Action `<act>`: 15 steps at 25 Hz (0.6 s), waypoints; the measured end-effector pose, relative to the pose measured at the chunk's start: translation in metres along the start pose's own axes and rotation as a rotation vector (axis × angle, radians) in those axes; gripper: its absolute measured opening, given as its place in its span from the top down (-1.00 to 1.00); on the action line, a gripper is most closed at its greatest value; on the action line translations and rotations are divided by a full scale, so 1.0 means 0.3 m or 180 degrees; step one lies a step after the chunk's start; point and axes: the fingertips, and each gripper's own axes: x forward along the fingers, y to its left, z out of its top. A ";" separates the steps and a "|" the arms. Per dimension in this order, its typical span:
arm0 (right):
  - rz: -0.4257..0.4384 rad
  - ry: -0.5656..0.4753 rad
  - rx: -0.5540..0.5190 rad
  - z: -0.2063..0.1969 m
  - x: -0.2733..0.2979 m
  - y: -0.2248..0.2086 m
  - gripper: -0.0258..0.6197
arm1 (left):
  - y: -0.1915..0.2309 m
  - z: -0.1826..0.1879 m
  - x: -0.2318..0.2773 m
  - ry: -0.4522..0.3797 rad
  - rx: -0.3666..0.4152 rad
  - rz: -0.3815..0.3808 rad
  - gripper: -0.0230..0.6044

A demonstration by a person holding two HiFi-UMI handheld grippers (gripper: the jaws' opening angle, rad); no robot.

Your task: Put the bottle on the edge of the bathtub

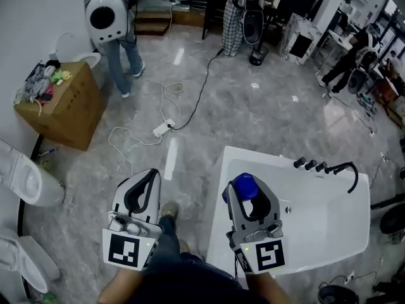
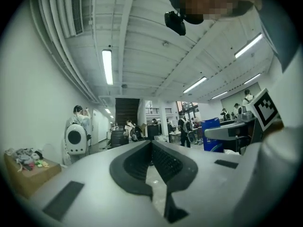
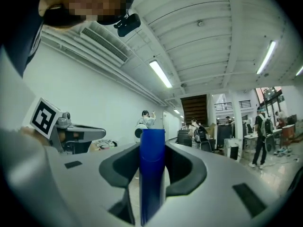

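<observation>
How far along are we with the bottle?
Done: the bottle is picked up, clamped between the jaws of the right gripper. In hand: it hangs over the near left part of the bathtub, not touching it. Left: set it on the rim and let go. The left gripper is shut and empty, beside the tub over the floor.

we see a cardboard box point(image 1: 66, 109) at the left on the grey marbled floor point(image 1: 266, 106), its top heaped with small odds and ends point(image 1: 41, 81). nearer us along the left edge stands a white toilet point(image 1: 25, 179), and below it a second toilet point(image 1: 22, 258). a white power strip point(image 1: 162, 129) lies mid-floor, with a white cable point(image 1: 166, 90) looping off it and a black cable point(image 1: 204, 84) running toward the far end. a person wearing a round white backpack point(image 1: 106, 16) stands beyond the box.
</observation>
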 end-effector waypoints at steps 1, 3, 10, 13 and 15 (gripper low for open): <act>-0.0106 0.0018 -0.0027 -0.002 0.023 -0.025 0.40 | 0.014 -0.004 0.044 -0.0012 -0.0008 -0.0092 0.85; -0.0302 0.0078 -0.0050 -0.010 0.075 -0.070 0.40 | 0.044 -0.011 0.134 -0.0034 -0.0029 -0.0265 0.85; -0.0815 0.0228 -0.0042 -0.045 0.279 -0.183 0.40 | 0.133 -0.041 0.426 -0.0018 -0.0159 -0.0843 0.85; -0.1000 0.0248 0.0015 -0.054 0.381 -0.213 0.40 | 0.189 -0.047 0.528 -0.0032 -0.0158 -0.1043 0.85; -0.1099 0.0259 0.0036 -0.062 0.438 -0.221 0.40 | 0.222 -0.059 0.580 -0.0026 -0.0182 -0.1168 0.85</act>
